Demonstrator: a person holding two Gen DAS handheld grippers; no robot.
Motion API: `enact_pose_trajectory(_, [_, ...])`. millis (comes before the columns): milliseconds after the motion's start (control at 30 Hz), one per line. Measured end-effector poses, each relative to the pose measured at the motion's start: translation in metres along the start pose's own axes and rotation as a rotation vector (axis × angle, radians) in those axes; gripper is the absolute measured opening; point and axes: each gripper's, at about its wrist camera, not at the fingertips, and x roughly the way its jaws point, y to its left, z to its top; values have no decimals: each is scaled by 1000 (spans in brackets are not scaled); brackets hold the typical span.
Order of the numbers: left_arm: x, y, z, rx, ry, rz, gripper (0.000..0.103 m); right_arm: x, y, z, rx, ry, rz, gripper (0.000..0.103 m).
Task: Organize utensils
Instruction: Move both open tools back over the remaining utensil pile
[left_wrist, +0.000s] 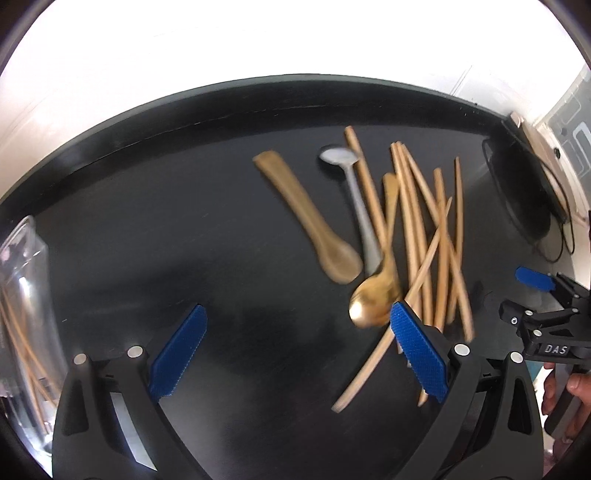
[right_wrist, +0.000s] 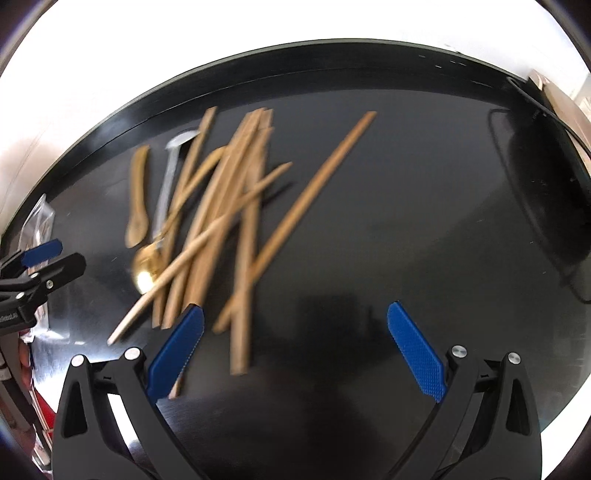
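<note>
A loose pile of wooden chopsticks (left_wrist: 439, 236) (right_wrist: 229, 206) lies on the black table (left_wrist: 166, 221). Beside it lie a wooden spoon (left_wrist: 314, 225) (right_wrist: 137, 199), a grey metal spoon (left_wrist: 354, 192) (right_wrist: 170, 173) and a gold spoon (left_wrist: 373, 299) (right_wrist: 147, 262). One chopstick (right_wrist: 314, 192) lies apart to the right. My left gripper (left_wrist: 295, 350) is open over bare table, its right pad (left_wrist: 417, 354) at the pile's near edge. My right gripper (right_wrist: 295, 350) is open, its left pad (right_wrist: 177, 354) over the pile's near ends. Both are empty.
A clear glass container (left_wrist: 26, 314) holding several chopsticks stands at the left edge. A black pad with a cable (left_wrist: 524, 192) (right_wrist: 546, 192) lies at the table's right side. A hand (left_wrist: 569, 398) holds the right gripper. Bright white wall lies beyond the table's far edge.
</note>
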Motion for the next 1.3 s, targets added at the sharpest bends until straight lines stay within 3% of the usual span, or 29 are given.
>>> enact_pose_trajectory(100, [11, -8, 16, -36, 11, -12, 97, 4, -17, 11, 21, 3, -4, 97])
enact_pose_trajectory(233, [25, -13, 27, -44, 51, 29, 97, 8, -29, 24, 10, -15, -34, 96])
enact_pose_trajectory(500, [54, -16, 41, -63, 97, 69, 97, 15, -21, 43, -17, -24, -48, 97])
enact_pose_trajectory(633, [78, -21, 49, -64, 164, 84, 97, 24, -16, 49, -23, -14, -68, 97])
enact_pose_trajectory(800, [80, -19, 54, -93, 127, 94, 97, 41, -11, 42, -29, 35, -76, 97])
enact_pose_trajectory(900, [77, -4, 50, -107, 117, 120, 97, 46, 1, 45, -30, 19, -121, 98])
enact_pose_trajectory(1133, [70, 12, 32, -142, 88, 137, 97, 40, 11, 32, 138, -45, -173, 98])
enact_pose_trajectory(1300, [65, 33, 17, -172, 81, 111, 97, 38, 23, 18, 136, -34, -170, 98])
